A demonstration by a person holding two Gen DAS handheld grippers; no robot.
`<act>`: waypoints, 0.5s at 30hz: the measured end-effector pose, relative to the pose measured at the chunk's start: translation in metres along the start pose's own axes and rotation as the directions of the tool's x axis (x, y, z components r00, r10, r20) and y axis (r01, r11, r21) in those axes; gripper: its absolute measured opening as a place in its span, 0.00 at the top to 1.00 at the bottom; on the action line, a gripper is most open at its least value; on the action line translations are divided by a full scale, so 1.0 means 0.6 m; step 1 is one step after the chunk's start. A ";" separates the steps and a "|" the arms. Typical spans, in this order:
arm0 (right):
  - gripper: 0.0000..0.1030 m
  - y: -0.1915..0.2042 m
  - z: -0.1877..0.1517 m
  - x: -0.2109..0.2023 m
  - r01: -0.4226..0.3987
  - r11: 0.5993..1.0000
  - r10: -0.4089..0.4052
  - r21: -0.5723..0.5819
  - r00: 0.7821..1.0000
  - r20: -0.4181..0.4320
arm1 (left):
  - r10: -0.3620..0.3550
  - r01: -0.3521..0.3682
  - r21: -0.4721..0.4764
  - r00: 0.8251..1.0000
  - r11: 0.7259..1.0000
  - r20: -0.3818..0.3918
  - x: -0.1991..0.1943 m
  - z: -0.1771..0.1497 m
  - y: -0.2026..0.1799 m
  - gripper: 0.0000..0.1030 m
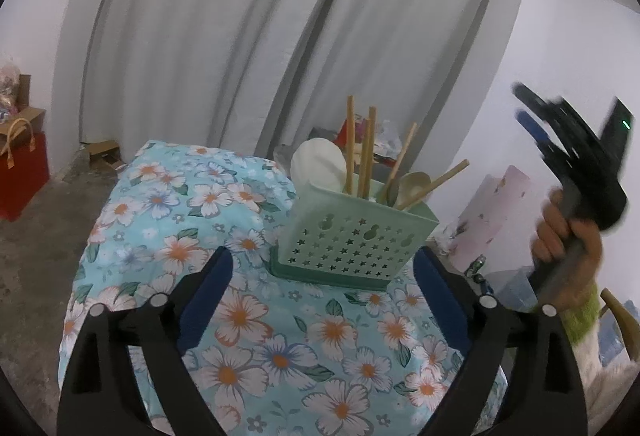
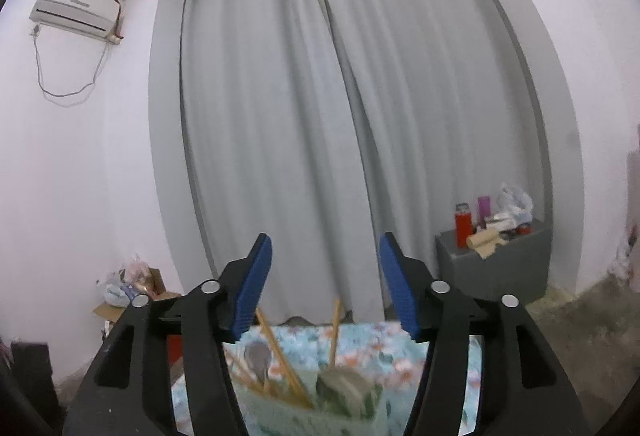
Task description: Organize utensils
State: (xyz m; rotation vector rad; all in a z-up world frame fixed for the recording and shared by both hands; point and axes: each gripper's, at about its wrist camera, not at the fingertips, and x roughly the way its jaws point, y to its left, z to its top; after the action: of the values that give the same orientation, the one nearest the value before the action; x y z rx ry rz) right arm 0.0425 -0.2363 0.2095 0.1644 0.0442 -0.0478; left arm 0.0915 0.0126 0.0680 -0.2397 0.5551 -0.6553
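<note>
Caddy [image 1: 354, 240], mint green, stands near far right edge of floral-clothed table [image 1: 192, 220], holding chopsticks [image 1: 362, 152], spoons [image 1: 412, 184] and a white ladle [image 1: 318, 164]. Left gripper [image 1: 324, 268] spread wide, empty. Right gripper [image 2: 326, 284] jaws apart above caddy, nothing between.

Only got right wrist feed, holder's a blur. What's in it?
Observer: The green holder has wooden chopsticks, a spoon and a white scoop standing in it.
Operator: Left gripper?
Observer: The left gripper sits short of the holder, jaws wide, gripping nothing.
Operator: Where's mine from outside?
Observer: The right gripper is held up by a hand, right of the holder and above it.
</note>
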 end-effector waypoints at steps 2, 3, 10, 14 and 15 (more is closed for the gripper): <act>0.41 0.000 -0.020 -0.021 0.000 1.000 0.000 0.001 0.999 -0.045 | 0.036 -0.036 -0.008 0.999 0.999 -0.006 -0.002 -0.001 -0.005 0.07; 0.38 0.002 -0.028 -0.026 0.003 1.000 -0.003 -0.001 0.998 -0.063 | 0.055 -0.055 -0.012 0.998 0.998 -0.011 -0.001 -0.002 -0.006 0.06; 0.28 0.021 -0.130 -0.038 0.009 0.999 -0.020 -0.037 0.952 -0.306 | 0.206 -0.207 -0.002 0.978 0.978 -0.027 0.001 -0.009 -0.019 0.05; 0.25 0.039 -0.190 -0.038 0.022 0.997 -0.048 -0.068 0.905 -0.422 | 0.290 -0.290 0.008 0.956 0.957 -0.044 0.005 -0.015 -0.024 0.05; 0.24 0.043 -0.201 -0.039 0.022 0.998 -0.050 -0.067 0.895 -0.444 | 0.308 -0.308 0.007 0.950 0.951 -0.044 0.005 -0.017 -0.025 0.05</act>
State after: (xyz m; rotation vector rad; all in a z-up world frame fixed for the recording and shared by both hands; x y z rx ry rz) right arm 0.0155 -0.1899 0.0959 0.1112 0.5091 -0.0450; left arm 0.0801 -0.0012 0.0642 -0.1335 0.6202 -0.3574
